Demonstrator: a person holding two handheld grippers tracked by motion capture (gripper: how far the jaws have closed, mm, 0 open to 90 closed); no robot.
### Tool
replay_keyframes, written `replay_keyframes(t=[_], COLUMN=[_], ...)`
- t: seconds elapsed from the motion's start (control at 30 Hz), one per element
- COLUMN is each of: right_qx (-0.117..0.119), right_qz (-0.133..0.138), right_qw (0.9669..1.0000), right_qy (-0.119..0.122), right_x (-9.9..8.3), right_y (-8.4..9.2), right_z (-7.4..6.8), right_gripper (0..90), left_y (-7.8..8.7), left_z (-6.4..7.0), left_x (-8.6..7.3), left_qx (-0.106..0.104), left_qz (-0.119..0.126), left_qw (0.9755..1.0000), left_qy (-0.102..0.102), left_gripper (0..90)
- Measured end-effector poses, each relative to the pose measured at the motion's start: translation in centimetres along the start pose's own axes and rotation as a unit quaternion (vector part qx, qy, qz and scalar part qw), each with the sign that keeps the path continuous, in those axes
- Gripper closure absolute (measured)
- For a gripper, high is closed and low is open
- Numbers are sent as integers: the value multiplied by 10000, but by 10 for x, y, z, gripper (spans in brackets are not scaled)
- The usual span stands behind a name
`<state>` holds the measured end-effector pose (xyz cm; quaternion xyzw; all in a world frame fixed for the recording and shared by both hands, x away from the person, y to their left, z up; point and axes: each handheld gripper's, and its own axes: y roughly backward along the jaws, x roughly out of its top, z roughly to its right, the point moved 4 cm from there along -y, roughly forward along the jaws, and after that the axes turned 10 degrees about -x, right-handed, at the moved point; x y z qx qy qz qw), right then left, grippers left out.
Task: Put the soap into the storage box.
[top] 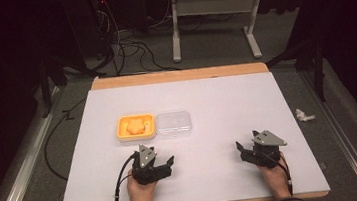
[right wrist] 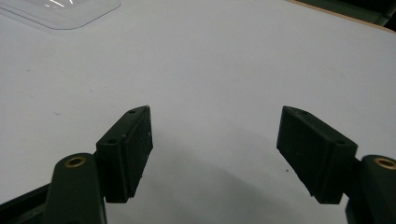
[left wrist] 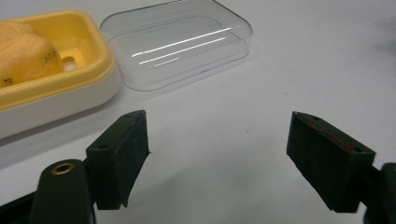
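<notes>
1. A desk (top: 227, 100) with a smooth, matte white top and a pale wooden edge at the far and near sides stands on a grey floor; cables trail across the floor behind it.
2. A person's two forearms come in from the near edge, each hand around a black hand-held gripper with a grey three-cornered plate on top.
3. The left hand-held gripper (top: 166, 166) rests near the desk's middle, just in front of the two boxes. In the left gripper view (left wrist: 217, 161) its two blocky black jaws stand apart over bare white desk, with nothing between them and touching nothing.
4. The right hand-held gripper (top: 242, 150) rests well to the right, apart from the boxes. In the right gripper view (right wrist: 215, 156) its jaws also stand open, flat pads facing each other, nothing held.
5. A yellow tray (top: 121, 128), a rounded plastic rectangle with a white underside, sits left of the desk's middle.
6. A clear lid (top: 173, 124), glossy rounded-rectangular plastic, lies just beside the tray on its right, seemingly touching it; in the left gripper view (left wrist: 187, 42) light streaks glint on it.
7. A soft-looking orange lump (top: 135, 127) with a lobed, flower-like outline lies in the tray.
</notes>
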<state>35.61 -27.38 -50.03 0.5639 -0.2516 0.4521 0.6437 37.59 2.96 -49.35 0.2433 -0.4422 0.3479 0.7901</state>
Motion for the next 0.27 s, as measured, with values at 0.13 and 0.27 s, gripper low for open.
replay_keyframes(t=[0.13, 0.27], right_qx=[15, 16], right_qz=[10, -21], right_qw=[10000, 10000], right_qy=[-30, -22], right_x=[0, 0], right_y=[0, 0], right_z=[0, 0], right_gripper=[273, 274], left_y=[0, 0], left_z=[-1, -1], left_x=[0, 0], left_qx=[53, 119], left_qz=[36, 82], left_qw=[10000, 9999], left_qy=[11, -57], left_gripper=[207, 204])
